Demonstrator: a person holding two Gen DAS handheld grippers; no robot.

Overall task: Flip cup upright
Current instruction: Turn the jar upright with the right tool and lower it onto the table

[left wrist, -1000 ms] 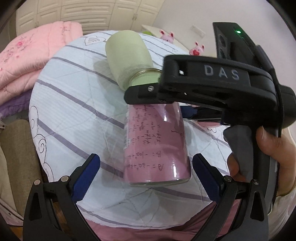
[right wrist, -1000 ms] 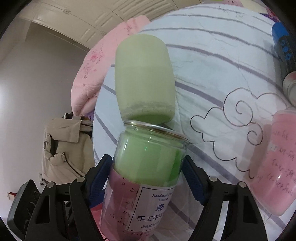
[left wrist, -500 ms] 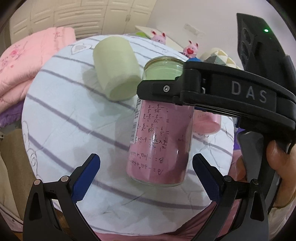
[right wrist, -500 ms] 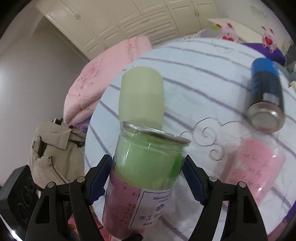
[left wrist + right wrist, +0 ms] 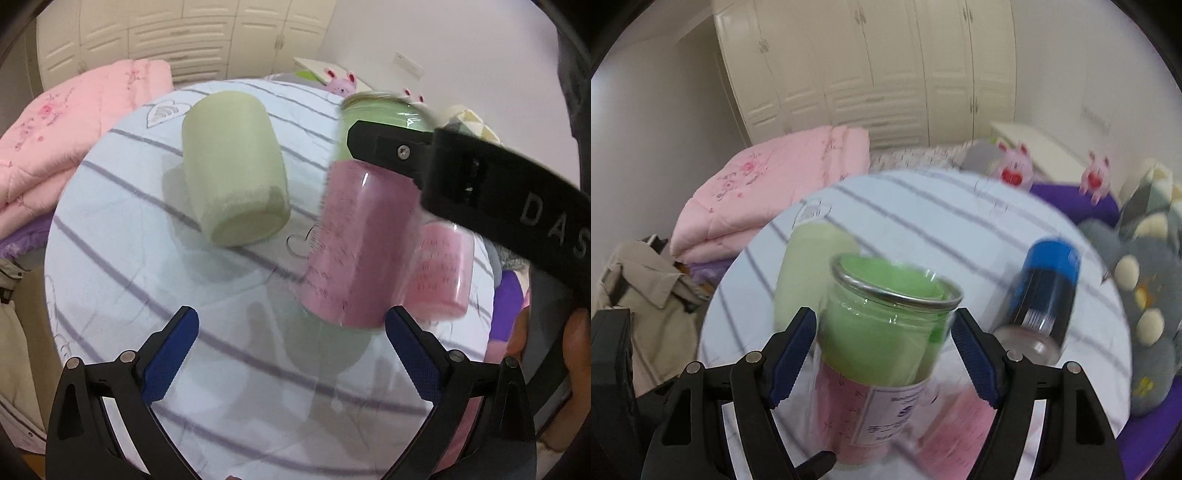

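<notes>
A clear cup (image 5: 362,240) with a pink label and green inside is held above the round table, near upright and tilted slightly, its metal rim up. My right gripper (image 5: 884,354) is shut on this cup (image 5: 882,332); its black body (image 5: 480,184) crosses the left wrist view. My left gripper (image 5: 291,350) is open and empty, low in front of the cup, not touching it.
A pale green cup (image 5: 236,170) lies on its side on the striped tablecloth (image 5: 147,258). A pink cup (image 5: 439,269) lies behind the held one. A blue and black can (image 5: 1045,291) lies at the right. Pink quilt (image 5: 768,192) and plush toys sit beyond the table.
The right gripper has lifted the cup and turned it closer to upright, moving it right in the left wrist view. The left gripper stayed open.
</notes>
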